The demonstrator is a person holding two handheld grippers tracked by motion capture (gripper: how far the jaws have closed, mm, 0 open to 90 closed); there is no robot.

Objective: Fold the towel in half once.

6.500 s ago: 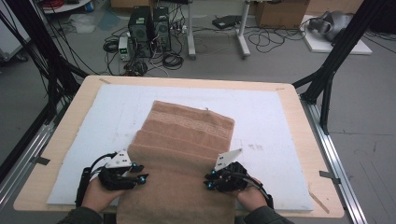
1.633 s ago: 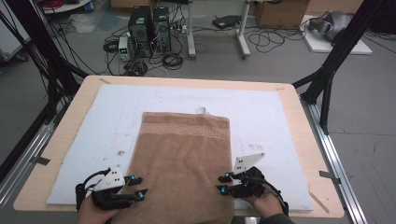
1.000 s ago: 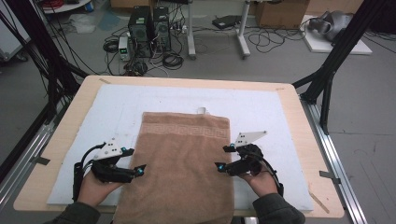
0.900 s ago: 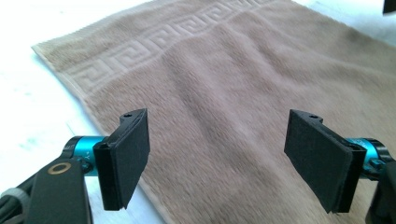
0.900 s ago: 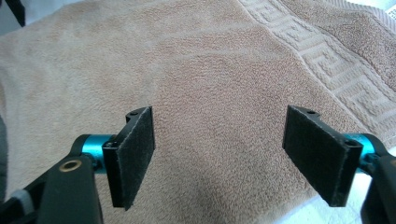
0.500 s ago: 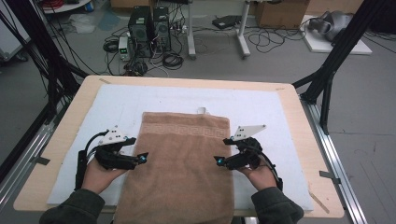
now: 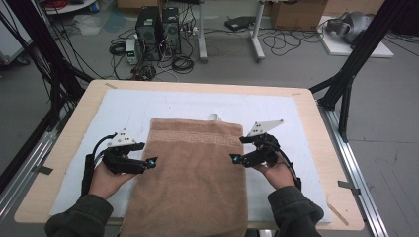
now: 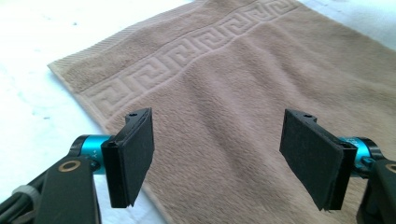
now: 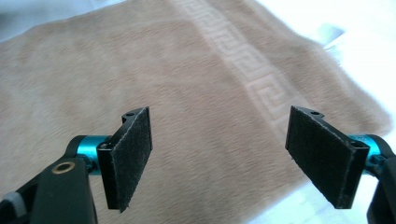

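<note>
A tan towel [image 7: 192, 177] with a key-pattern band near its far end lies flat on the white mat [image 7: 148, 106], and its near end hangs over the table's front edge. My left gripper [image 7: 150, 162] hovers at the towel's left edge, pointing right, open, with nothing between its pads. In the left gripper view the jaws [image 8: 219, 158] stand wide above the towel [image 8: 233, 93]. My right gripper [image 7: 234, 159] hovers at the right edge, pointing left, also open. Its own view shows the open jaws [image 9: 219, 158] over the towel [image 9: 187, 70].
A small white tag [image 7: 213, 117] sticks out past the towel's far edge. The wooden table [image 7: 306, 103] rims the mat. Black frame posts [image 7: 346, 74] stand at the right and left. Computers and cables [image 7: 158, 29] lie on the floor beyond.
Both hands have moved away from the person along the towel's side edges and risen slightly. The towel, earlier wrinkled and askew, now lies flat and straight.
</note>
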